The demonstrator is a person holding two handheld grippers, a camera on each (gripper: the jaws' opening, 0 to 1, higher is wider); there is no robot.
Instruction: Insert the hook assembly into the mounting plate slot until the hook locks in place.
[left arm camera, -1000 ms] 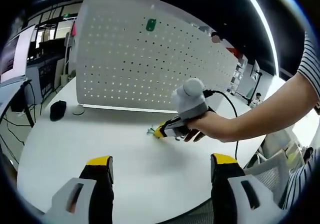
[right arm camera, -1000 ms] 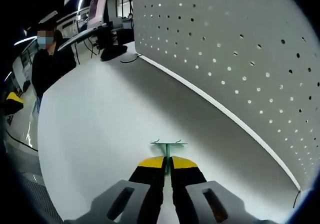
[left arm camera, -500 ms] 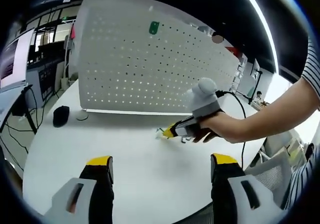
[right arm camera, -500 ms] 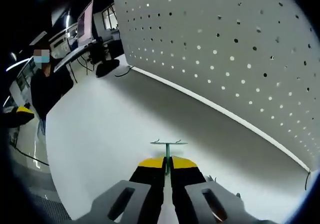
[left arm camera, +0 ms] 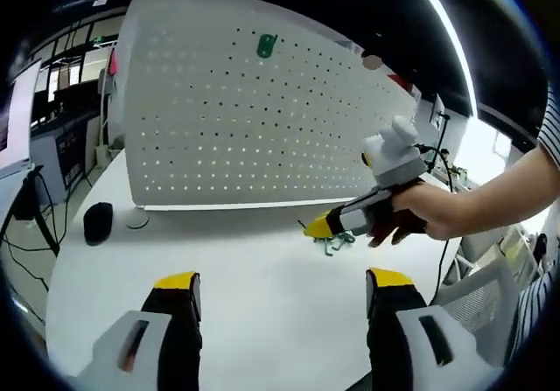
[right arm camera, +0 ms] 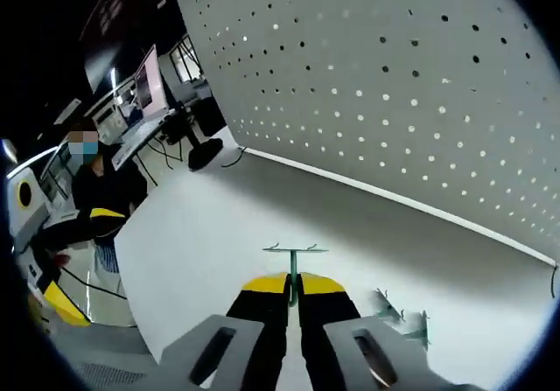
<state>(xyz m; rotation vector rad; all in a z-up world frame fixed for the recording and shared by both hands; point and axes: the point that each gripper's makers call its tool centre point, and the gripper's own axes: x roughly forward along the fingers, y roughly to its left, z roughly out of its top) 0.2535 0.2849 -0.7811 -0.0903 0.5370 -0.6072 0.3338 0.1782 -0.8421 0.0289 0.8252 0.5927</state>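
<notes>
In the right gripper view, the right gripper [right arm camera: 294,283] has its yellow-tipped jaws pressed together on a thin green metal hook [right arm camera: 295,258], whose crossbar sticks out past the tips toward 12 o'clock. More green hooks [right arm camera: 404,316] lie on the white round table [right arm camera: 210,242] at about 4 o'clock. The white perforated mounting board [right arm camera: 420,94] stands upright beyond. In the left gripper view, the left gripper [left arm camera: 280,286] holds nothing, its jaws wide apart; the right gripper appears at 3 o'clock, above the table.
</notes>
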